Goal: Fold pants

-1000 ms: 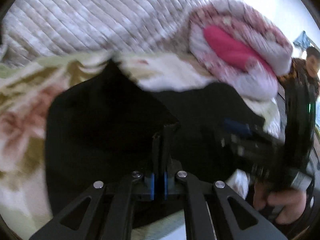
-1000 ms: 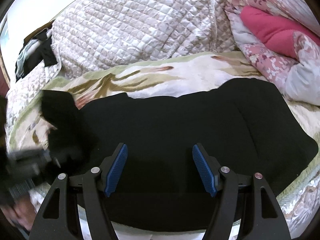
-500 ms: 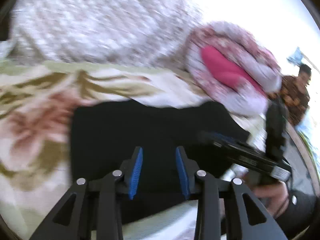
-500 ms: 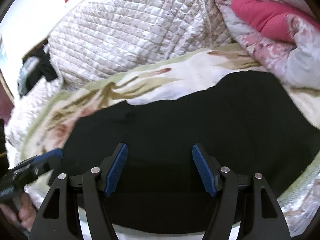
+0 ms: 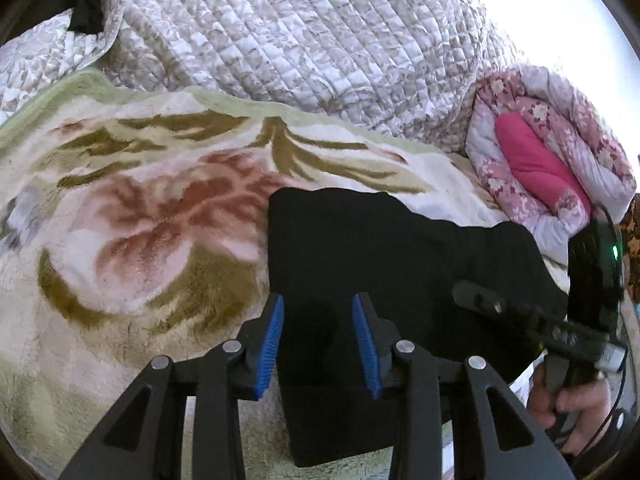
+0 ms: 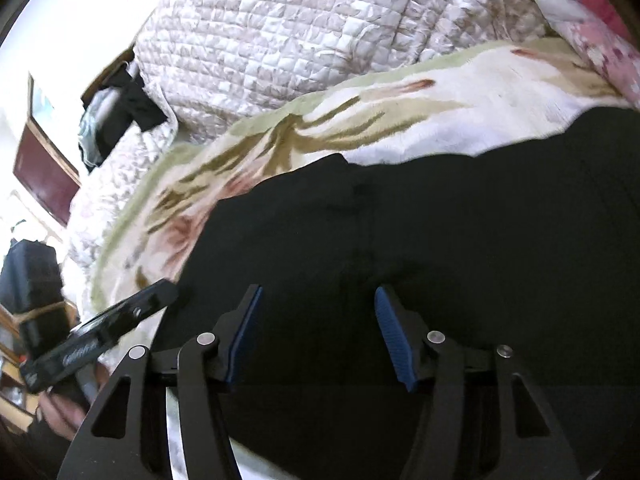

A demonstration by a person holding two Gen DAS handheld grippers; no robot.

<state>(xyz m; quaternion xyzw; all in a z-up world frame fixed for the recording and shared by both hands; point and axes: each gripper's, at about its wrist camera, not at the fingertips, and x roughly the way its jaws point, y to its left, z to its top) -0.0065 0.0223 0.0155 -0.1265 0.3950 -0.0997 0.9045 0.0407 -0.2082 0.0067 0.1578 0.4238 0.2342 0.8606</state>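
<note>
Now lying flat as a black folded slab, pants (image 5: 380,264) spreading from center toward 3 o'clock in the left wrist view, left edge squared off and straight, and filling the lower right half of the right wrist view (image 6: 460,240). Resting on a floral fleece blanket (image 5: 140,216), with a quilted grey-white bedspread (image 5: 300,40) heaped behind at 12 o'clock and a pink flowered duvet roll (image 5: 560,168) at 2 o'clock.

Apparently sitting between folds: one lengthwise or crosswise fold looking done, a further fold probably remaining to make the bundle compact. Likely calling next for pinching one end's edge with both tools and carrying it over the other end, keeping layers aligned so nothing slides.

Hovering over the pants' near left edge, left gripper (image 5: 318,338), blue pads parted moderately, gripping nothing. Hanging above the middle of the cloth, right gripper (image 6: 316,334), spread wider, likewise holding nothing; contact with the fabric being impossible to judge. Showing too at 4 o'clock in the left view, the right gripper's body in a hand.
</note>
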